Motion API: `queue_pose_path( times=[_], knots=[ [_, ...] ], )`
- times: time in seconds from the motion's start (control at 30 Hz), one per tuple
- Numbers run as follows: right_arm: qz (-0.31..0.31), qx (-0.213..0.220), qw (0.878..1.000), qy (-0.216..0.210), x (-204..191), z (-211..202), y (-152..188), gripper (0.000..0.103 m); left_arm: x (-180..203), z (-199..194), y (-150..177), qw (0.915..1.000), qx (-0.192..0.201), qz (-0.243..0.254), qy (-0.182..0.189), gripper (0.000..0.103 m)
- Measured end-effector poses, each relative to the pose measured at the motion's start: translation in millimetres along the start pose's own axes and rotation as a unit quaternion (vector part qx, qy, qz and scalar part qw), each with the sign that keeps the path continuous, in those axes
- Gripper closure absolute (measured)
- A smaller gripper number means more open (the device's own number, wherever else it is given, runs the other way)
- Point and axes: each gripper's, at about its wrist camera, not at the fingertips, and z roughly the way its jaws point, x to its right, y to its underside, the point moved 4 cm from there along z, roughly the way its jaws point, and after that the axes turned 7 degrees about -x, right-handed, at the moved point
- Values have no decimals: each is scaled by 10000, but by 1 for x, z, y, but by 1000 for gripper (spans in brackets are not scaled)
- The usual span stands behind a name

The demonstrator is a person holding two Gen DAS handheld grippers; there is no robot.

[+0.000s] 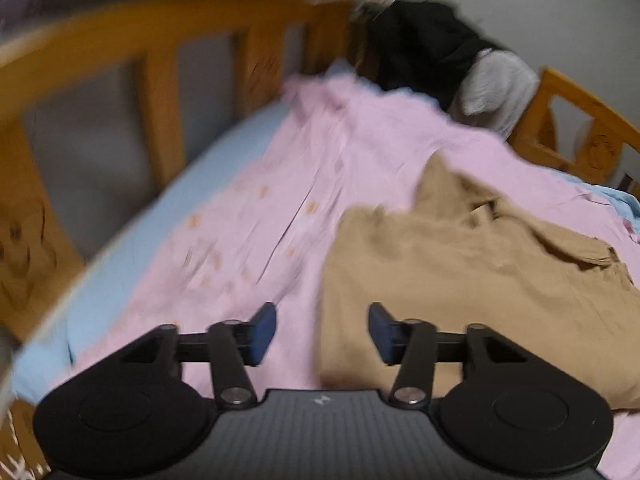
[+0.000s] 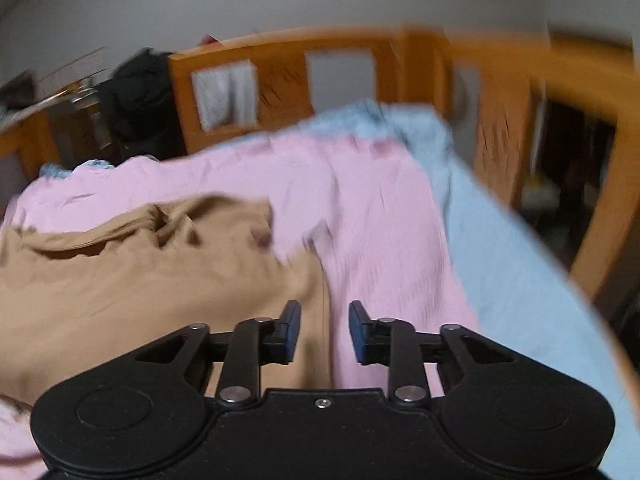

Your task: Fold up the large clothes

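A tan garment (image 1: 460,264) lies rumpled on a pink sheet (image 1: 248,220) on the bed. My left gripper (image 1: 322,334) is open and empty, hovering over the garment's near left edge. In the right wrist view the tan garment (image 2: 132,272) fills the left side on the pink sheet (image 2: 376,232). My right gripper (image 2: 325,332) is open and empty, over the garment's right edge where it meets the pink sheet. Both views are motion-blurred.
A light blue mattress sheet (image 1: 132,252) shows at the bed's edge, also in the right wrist view (image 2: 520,280). A wooden bed rail (image 1: 160,92) surrounds the bed, also in the right wrist view (image 2: 280,76). Black clothing (image 1: 424,44) and a grey cloth (image 1: 496,88) hang at the far corner.
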Motion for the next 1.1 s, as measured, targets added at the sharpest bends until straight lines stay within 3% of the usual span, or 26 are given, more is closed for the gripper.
queue_pose_path(
  times=[0.07, 0.13, 0.3, 0.47, 0.6, 0.73, 0.8, 0.93, 1.0, 1.1],
  knots=[
    [-451, 348, 9982, -203, -28, -6, -8, 56, 28, -3, -9, 9989, 257, 352, 148, 39],
    [-862, 455, 9933, -626, -66, 2, -16, 54, 65, 5, -19, 9960, 375, 721, 363, 33],
    [-1546, 710, 9766, -1312, -162, 41, -39, 54, 147, 54, -30, 9842, 165, 1540, 860, 33],
    [-2055, 511, 9688, -1291, -218, 89, -49, 59, 156, 108, -23, 9862, -213, 1493, 689, 34],
    [-2240, 168, 9677, -1143, -227, 122, -31, 60, 147, 125, -18, 9880, -177, 1367, 693, 43],
    [-2470, 238, 9654, -804, -239, 129, -21, 61, 147, 126, -18, 9874, -89, 1423, 682, 42],
    [-2431, 205, 9659, -862, -237, 126, -23, 63, 143, 117, -19, 9891, -115, 1278, 717, 39],
    [-1883, 268, 9742, -1211, -216, 81, -31, 60, 124, 83, -15, 9947, 47, 741, 712, 25],
    [-1932, 362, 9704, -1401, -211, 48, -22, 52, 117, 73, -11, 9965, 18, 575, 599, 16],
    [-2079, 356, 9645, -1586, -207, 15, 4, 48, 112, 62, -5, 9977, -12, 468, 491, 16]
  ],
)
